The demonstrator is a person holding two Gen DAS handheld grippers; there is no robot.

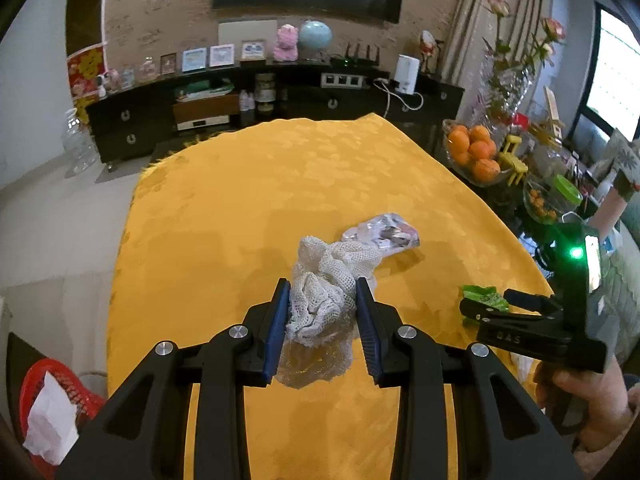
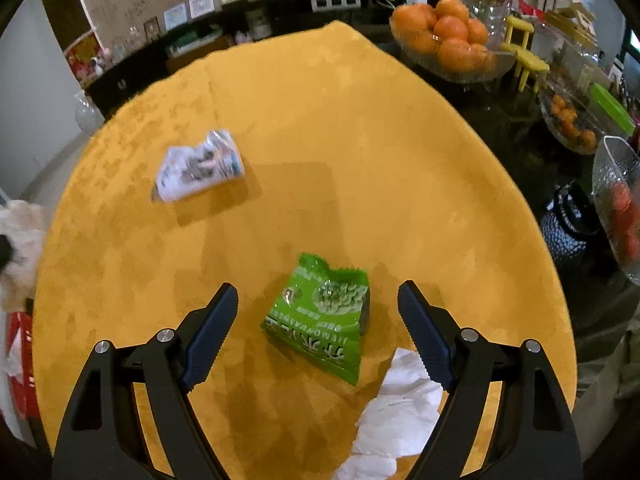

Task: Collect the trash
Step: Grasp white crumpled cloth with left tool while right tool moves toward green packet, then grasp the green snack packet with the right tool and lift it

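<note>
My left gripper (image 1: pixel 322 290) is shut on a crumpled white mesh net with clear plastic (image 1: pixel 326 300), held above the yellow tablecloth (image 1: pixel 240 200). A crumpled clear printed wrapper (image 1: pixel 386 233) lies beyond it; it also shows in the right wrist view (image 2: pixel 200 166). My right gripper (image 2: pixel 318 300) is open, jaws wide on either side of a green snack bag (image 2: pixel 324 316) lying flat on the cloth. The right gripper (image 1: pixel 486 306) shows in the left wrist view over that green bag (image 1: pixel 482 294). A crumpled white tissue (image 2: pixel 400 412) lies near the right finger.
A red basket (image 1: pixel 56 404) holding white paper stands low at the left, beside the table. A glass bowl of oranges (image 2: pixel 448 40) and other glassware (image 2: pixel 616 200) crowd the dark side table on the right. A dark sideboard (image 1: pixel 240 100) lines the back wall.
</note>
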